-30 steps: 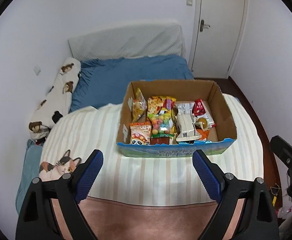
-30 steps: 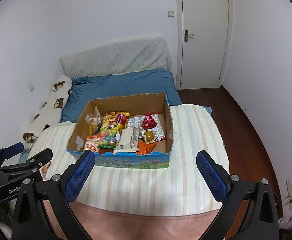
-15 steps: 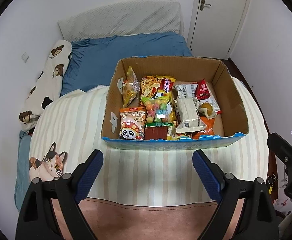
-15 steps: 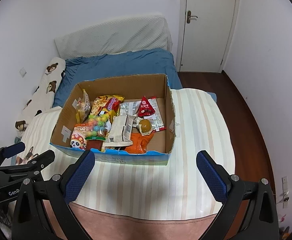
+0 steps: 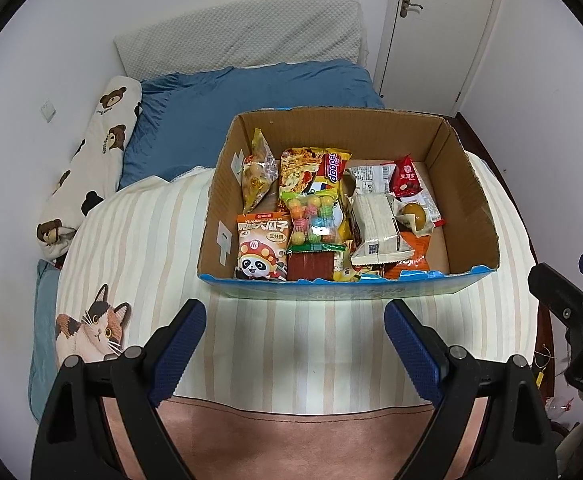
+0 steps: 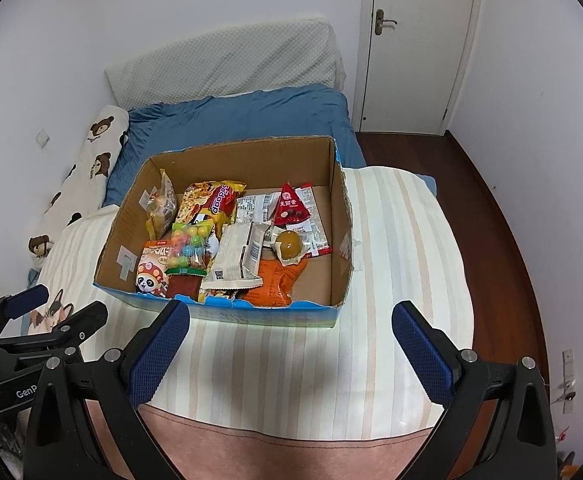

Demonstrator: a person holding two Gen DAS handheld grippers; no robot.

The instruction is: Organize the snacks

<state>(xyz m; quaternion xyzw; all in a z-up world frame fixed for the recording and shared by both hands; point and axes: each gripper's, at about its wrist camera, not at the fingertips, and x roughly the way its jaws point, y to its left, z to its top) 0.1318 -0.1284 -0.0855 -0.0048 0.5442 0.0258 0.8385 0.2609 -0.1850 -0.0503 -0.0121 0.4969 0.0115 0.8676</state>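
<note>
Yellow noodle packet (image 5: 333, 168): "Sedaap". Left hand-held gripper (image 6: 27, 392): "GenR".

We note bare striped blanket (image 5: 291, 344) between both wide-open claws and the cardboard box (image 5: 467, 184). Its top stands open; packets (image 5: 311, 216) crowd the left and middle, leaving bare floor by the right wall.

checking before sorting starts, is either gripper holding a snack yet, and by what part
Nothing is held. The left gripper and right gripper both stand open and empty, short of the snack box.
</note>
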